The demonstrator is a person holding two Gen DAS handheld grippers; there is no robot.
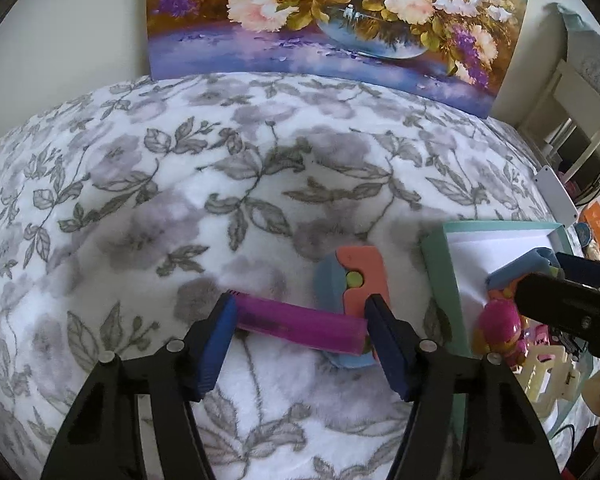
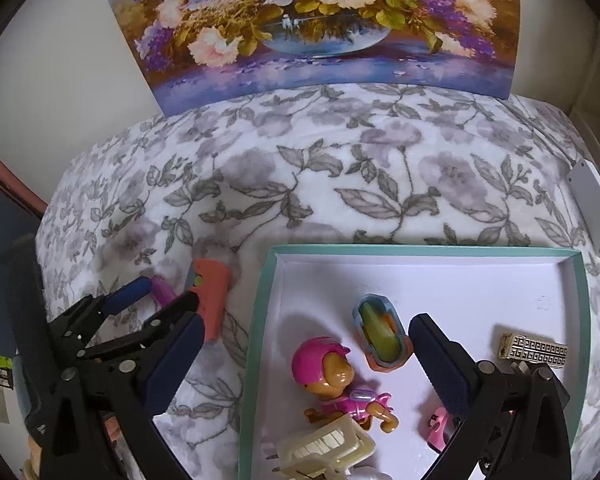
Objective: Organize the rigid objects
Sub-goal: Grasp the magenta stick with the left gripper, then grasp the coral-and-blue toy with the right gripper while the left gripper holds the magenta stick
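Note:
A purple stick (image 1: pixel 300 322) lies on the flowered blanket, partly across an orange-and-blue toy (image 1: pixel 356 280). My left gripper (image 1: pixel 302 310) is shut on the stick, one pad against each end; in the right wrist view the same left gripper (image 2: pixel 168 291) shows at the left. Over the teal-rimmed white tray (image 2: pixel 420 249) hangs my right gripper (image 2: pixel 306 320), wide open and holding nothing. Under it lie a blue toy with green and orange inside (image 2: pixel 380 338) and a pink-helmeted pup figure (image 2: pixel 336 384).
The tray also holds a cream basket (image 2: pixel 328 444), a small pink toy (image 2: pixel 438 426) and a patterned cream block (image 2: pixel 534 352). A white flat case (image 2: pixel 592 208) lies near the bed's right edge. A flower painting (image 2: pixel 320 20) leans at the back.

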